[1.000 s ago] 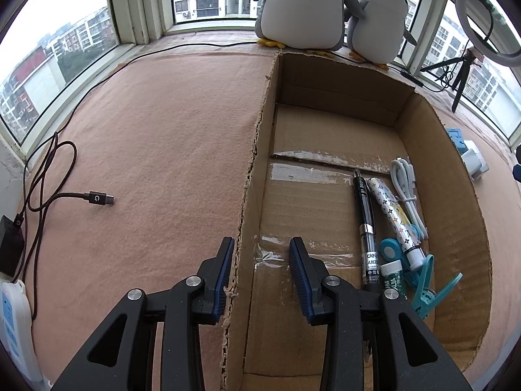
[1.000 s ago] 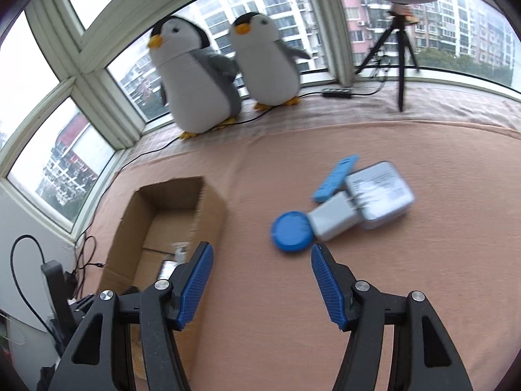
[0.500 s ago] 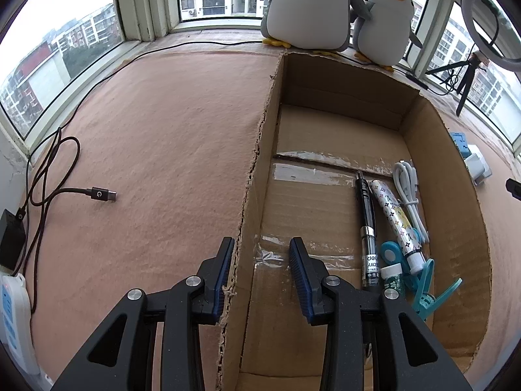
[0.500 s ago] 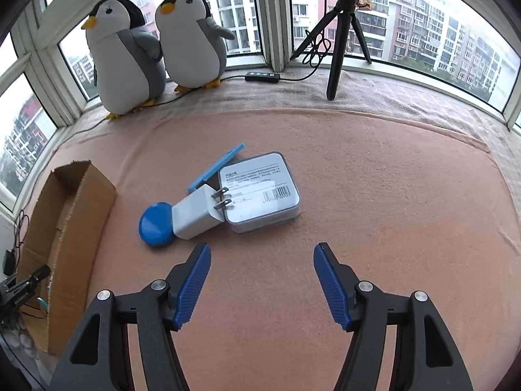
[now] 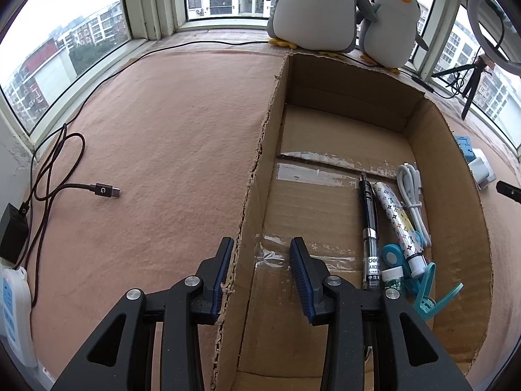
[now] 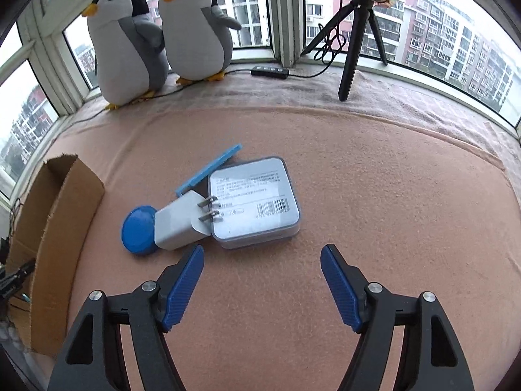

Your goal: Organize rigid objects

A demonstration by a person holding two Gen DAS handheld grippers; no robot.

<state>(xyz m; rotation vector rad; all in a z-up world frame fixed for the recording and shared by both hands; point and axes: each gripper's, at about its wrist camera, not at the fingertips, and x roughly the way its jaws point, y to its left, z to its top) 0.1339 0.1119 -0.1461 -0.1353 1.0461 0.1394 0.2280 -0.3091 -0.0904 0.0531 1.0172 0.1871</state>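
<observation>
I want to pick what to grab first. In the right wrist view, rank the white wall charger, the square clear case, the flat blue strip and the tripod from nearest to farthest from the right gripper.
From the right gripper:
1. White wall charger, just ahead on the left.
2. Square clear case, straight ahead, barely farther.
3. Flat blue strip, behind both.
4. Tripod, at the window.

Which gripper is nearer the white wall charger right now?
Right. The right gripper hangs open just short of the white wall charger. The left gripper clamps the cardboard box wall, across the box from it.
</observation>
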